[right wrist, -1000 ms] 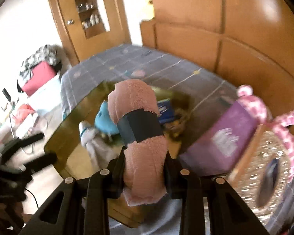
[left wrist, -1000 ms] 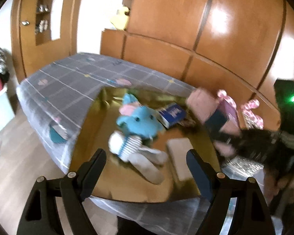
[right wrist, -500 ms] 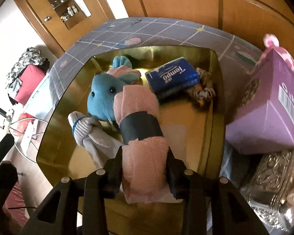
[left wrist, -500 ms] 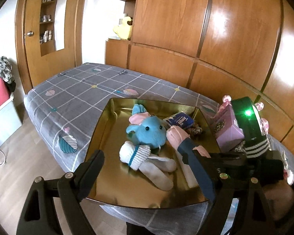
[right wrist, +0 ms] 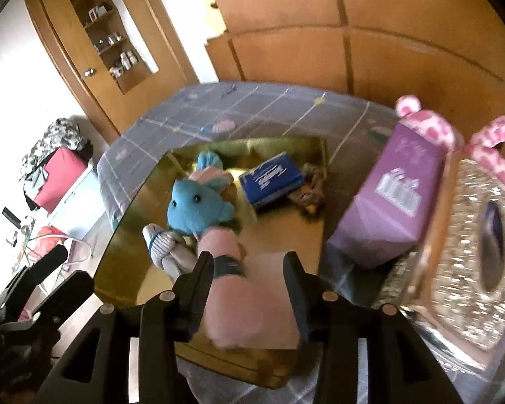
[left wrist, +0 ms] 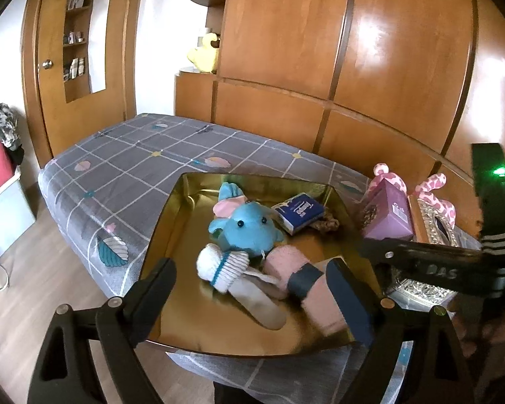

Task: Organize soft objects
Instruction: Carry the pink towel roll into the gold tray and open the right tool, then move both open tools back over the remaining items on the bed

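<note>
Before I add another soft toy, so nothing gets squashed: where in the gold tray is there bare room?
The gold tray is bare along its left side, between its left wall and the blue plush, and in the near left corner beside the white sock. It is crowded in the middle, around the pink roll, and at the far right by the tissue pack.

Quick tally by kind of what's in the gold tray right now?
Plush toy: 1, blue plush
Sock bundles: 2, white sock bundle and pink sock roll
Tissue pack: 1, blue tissue pack
Knotted rope piece: 1, rope piece
Total: 5 in the gold tray
</note>
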